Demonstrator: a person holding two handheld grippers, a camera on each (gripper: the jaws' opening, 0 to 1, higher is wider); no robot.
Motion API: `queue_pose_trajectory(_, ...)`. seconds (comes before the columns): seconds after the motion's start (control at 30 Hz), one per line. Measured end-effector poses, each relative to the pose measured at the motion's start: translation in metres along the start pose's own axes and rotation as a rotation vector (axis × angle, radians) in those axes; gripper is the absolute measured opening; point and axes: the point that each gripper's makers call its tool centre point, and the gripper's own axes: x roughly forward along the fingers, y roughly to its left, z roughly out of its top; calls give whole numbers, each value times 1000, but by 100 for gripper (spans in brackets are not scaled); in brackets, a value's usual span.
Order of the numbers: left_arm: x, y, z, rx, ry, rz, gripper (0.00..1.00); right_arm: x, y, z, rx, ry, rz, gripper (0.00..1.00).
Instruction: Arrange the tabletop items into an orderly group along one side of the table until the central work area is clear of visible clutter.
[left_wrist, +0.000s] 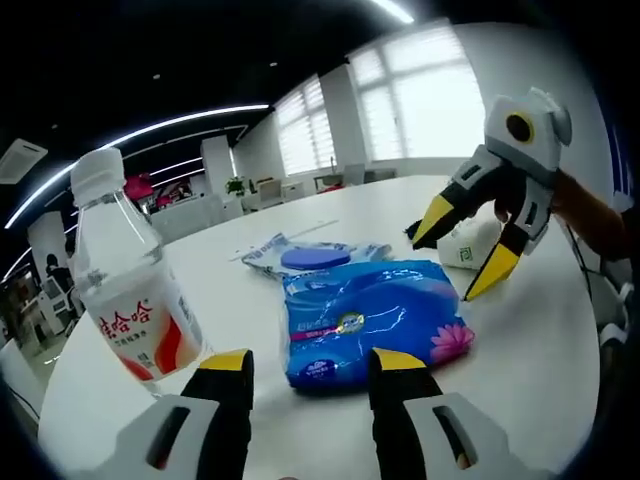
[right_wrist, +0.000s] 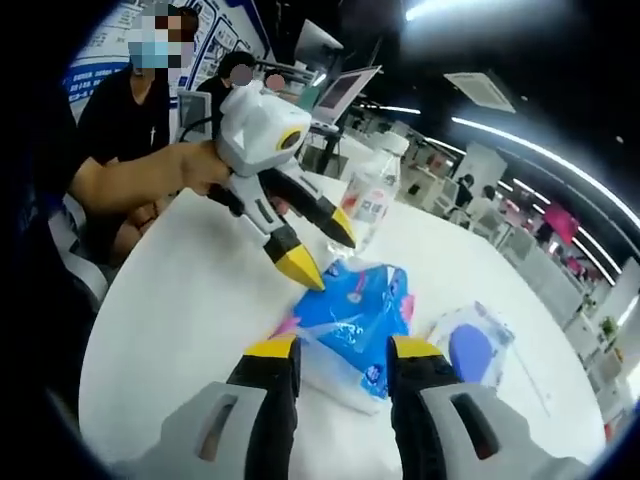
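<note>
A blue tissue pack (left_wrist: 370, 320) lies on the white table (left_wrist: 540, 360), just ahead of my left gripper (left_wrist: 310, 365), whose jaws stand open and empty. A water bottle (left_wrist: 125, 290) with a red-and-white label stands upright close on the left. Beyond the pack lies a clear packet with a blue oval (left_wrist: 310, 257). My right gripper (left_wrist: 455, 262) comes in from the right, open, over a white packet (left_wrist: 470, 250). In the right gripper view, my right gripper (right_wrist: 343, 352) is open at the edge of the tissue pack (right_wrist: 355, 305), and the left gripper (right_wrist: 322, 252) hovers open above it, near the bottle (right_wrist: 370, 200).
The clear packet (right_wrist: 475, 345) lies to the right of the tissue pack. A person (right_wrist: 120, 130) sits at the table's edge on the left, a hand on the left gripper. Bare tabletop (right_wrist: 170, 300) spreads to the left. Office desks and windows lie beyond.
</note>
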Motion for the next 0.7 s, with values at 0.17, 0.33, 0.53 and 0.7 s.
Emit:
queue_pose_trajectory(0.17, 1, 0, -1, 1, -1, -6, 41, 2, 2, -1, 11, 4, 13, 24)
queue_pose_trajectory(0.33, 2, -1, -5, -7, 21, -17, 39, 2, 0, -7, 42, 28, 1, 23)
queue_pose_trajectory(0.53, 2, -2, -7, -18, 38, -32, 37, 3, -4, -11, 66, 46, -7, 23)
queue_pose_trajectory(0.7, 2, -5, -7, -18, 35, -43, 30, 6, -2, -14, 65, 56, -5, 14)
